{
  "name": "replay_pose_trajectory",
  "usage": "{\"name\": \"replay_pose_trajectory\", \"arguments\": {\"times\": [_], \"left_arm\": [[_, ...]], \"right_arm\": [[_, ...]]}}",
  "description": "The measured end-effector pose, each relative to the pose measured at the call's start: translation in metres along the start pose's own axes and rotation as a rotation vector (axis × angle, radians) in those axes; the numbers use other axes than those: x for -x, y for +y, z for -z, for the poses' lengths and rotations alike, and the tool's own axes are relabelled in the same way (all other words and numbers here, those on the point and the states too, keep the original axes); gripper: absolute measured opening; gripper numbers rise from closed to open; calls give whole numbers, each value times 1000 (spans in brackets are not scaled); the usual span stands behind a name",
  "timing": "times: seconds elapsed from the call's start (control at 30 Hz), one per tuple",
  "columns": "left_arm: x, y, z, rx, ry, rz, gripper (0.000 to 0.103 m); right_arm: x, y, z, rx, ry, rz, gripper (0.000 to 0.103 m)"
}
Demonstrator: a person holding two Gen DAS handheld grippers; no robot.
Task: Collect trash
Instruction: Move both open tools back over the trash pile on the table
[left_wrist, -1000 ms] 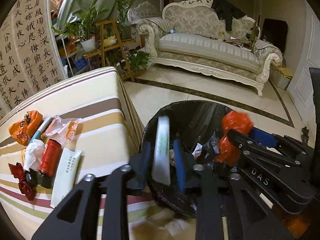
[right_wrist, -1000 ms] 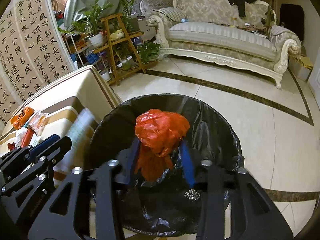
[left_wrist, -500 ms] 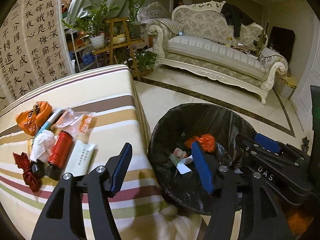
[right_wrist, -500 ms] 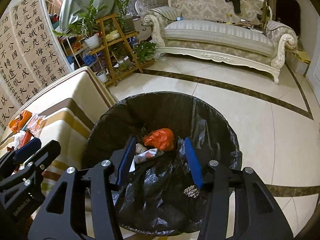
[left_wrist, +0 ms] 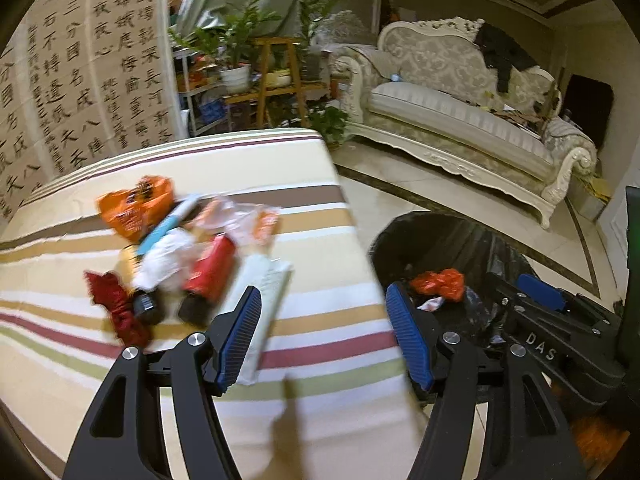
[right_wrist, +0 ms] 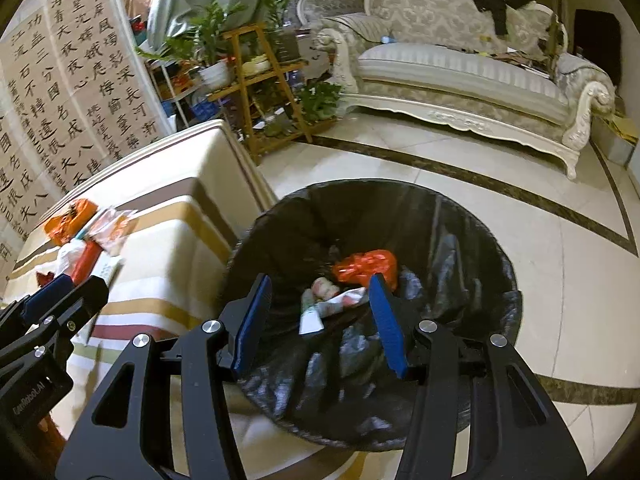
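Both grippers are released and empty. The left gripper hangs over the table; the trash pile lies ahead-left of its jaws. The right gripper hangs over the bin, with a red bag just ahead between its jaws.

I see a striped table carrying an orange bag, a white wad, a red can, a white tube and red cloth; the bin stands on the tiled floor.
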State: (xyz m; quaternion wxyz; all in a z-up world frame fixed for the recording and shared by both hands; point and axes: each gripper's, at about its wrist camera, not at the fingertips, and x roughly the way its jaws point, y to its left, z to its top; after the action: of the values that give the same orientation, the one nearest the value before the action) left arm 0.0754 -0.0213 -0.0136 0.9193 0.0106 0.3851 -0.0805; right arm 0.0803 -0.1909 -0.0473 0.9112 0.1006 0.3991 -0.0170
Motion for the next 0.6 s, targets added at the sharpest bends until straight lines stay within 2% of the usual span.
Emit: {"name": "replay_pose_trajectory", "arguments": {"times": [0.17,0.23,0.6], "left_arm": [[10,24,8,46,1,-34,64],[15,36,11,65,-1,-50,65],[34,104,29,171,-5,-139,68]], "right_arm": [[5,23,2,37,-2,-23,51],[7,31,3,49,-3,-30,55],[13,97,7,146,4,-101,56]]}}
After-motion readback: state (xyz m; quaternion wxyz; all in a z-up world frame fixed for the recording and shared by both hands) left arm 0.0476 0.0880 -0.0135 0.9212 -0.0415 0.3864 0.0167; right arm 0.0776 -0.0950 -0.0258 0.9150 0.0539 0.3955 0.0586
